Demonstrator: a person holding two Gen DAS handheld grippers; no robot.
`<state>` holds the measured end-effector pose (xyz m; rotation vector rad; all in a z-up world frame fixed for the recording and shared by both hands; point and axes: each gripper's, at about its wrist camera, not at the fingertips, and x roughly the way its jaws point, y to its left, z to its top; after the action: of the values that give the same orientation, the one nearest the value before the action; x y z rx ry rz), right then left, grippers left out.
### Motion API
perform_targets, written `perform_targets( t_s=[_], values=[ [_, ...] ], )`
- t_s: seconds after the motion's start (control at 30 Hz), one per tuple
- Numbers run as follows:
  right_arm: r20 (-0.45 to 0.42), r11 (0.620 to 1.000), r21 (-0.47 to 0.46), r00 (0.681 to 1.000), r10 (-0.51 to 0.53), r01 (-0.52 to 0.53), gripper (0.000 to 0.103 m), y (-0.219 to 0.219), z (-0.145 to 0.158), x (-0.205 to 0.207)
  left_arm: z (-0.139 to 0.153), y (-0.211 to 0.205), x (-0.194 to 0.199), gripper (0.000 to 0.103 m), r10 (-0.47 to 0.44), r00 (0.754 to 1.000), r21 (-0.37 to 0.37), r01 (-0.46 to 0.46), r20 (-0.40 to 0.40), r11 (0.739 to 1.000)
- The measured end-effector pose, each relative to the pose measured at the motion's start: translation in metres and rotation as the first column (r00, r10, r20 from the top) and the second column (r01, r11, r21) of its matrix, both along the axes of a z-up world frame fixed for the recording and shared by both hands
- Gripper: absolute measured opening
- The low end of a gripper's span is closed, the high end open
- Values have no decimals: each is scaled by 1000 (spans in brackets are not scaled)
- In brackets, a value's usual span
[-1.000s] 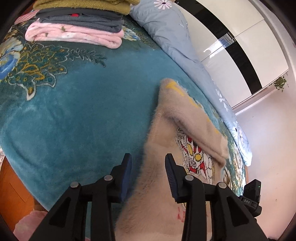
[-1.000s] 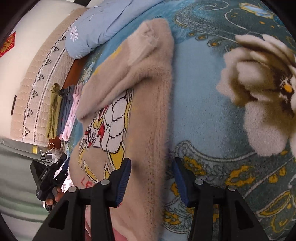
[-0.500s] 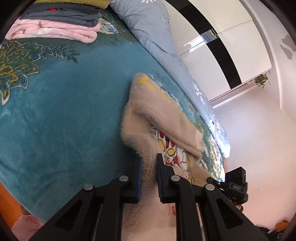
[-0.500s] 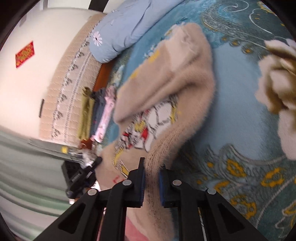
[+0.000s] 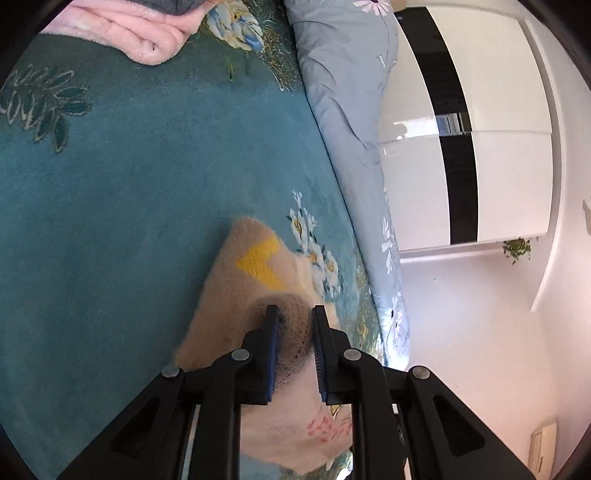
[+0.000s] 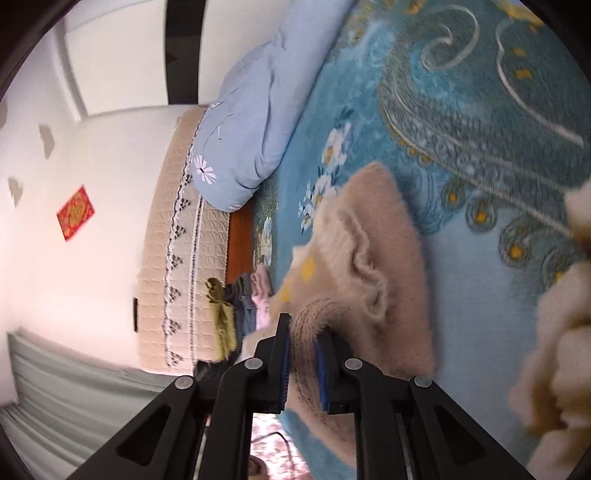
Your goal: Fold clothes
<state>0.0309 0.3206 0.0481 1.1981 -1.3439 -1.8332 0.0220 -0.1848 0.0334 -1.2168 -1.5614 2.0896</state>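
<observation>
A fuzzy beige sweater with a yellow mark lies on the teal bed blanket. My left gripper is shut on the sweater's hem, which bunches dark between the blue pads. In the right wrist view the same beige sweater is lifted and folded toward its top end, and my right gripper is shut on its ribbed edge. Most of the sweater's front pattern is hidden under the raised fold.
A stack of folded clothes sits near the headboard, pink at the bottom, olive and grey seen edge-on. A pale blue quilt runs along the far side of the bed. White wardrobe doors stand beyond.
Both grippers went from open to shut on the sweater's lower edge, then lifted it and carried it forward over the upper part of the sweater.
</observation>
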Motion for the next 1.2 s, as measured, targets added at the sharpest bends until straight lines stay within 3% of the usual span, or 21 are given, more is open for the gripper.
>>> perform_targets(
  t_s=[0.1,0.2,0.33,0.47,0.73,1.03,1.17,1.2],
  values=[
    [-27,1000,1,1000,8,-8,16,3,4,0,-19,-6,-15,16,52,998,90,-56,46,994],
    [-36,999,39,999,30,-28,17,0,4,-1,-18,-4,-16,21,20,1000,75,-22,22,997],
    [-50,997,44,997,59,-57,21,-7,5,0,-8,-6,-2,26,-61,998,-2,61,-3,998],
    [-56,995,59,994,89,-86,33,-14,5,2,-4,-7,20,34,-111,993,-57,109,-28,992],
    [-26,994,60,996,88,-86,37,-17,4,17,-6,-7,61,43,-178,983,-126,170,-54,977],
    [-56,951,231,973,225,-207,44,-43,18,51,-17,0,92,50,-199,975,-150,183,-96,971],
    [-88,919,314,957,278,-238,44,-52,28,64,-9,10,99,49,-231,967,-232,202,-106,952],
    [-100,914,326,952,289,-243,39,-53,32,68,-6,12,101,49,-240,965,-254,207,-107,945]
  ],
)
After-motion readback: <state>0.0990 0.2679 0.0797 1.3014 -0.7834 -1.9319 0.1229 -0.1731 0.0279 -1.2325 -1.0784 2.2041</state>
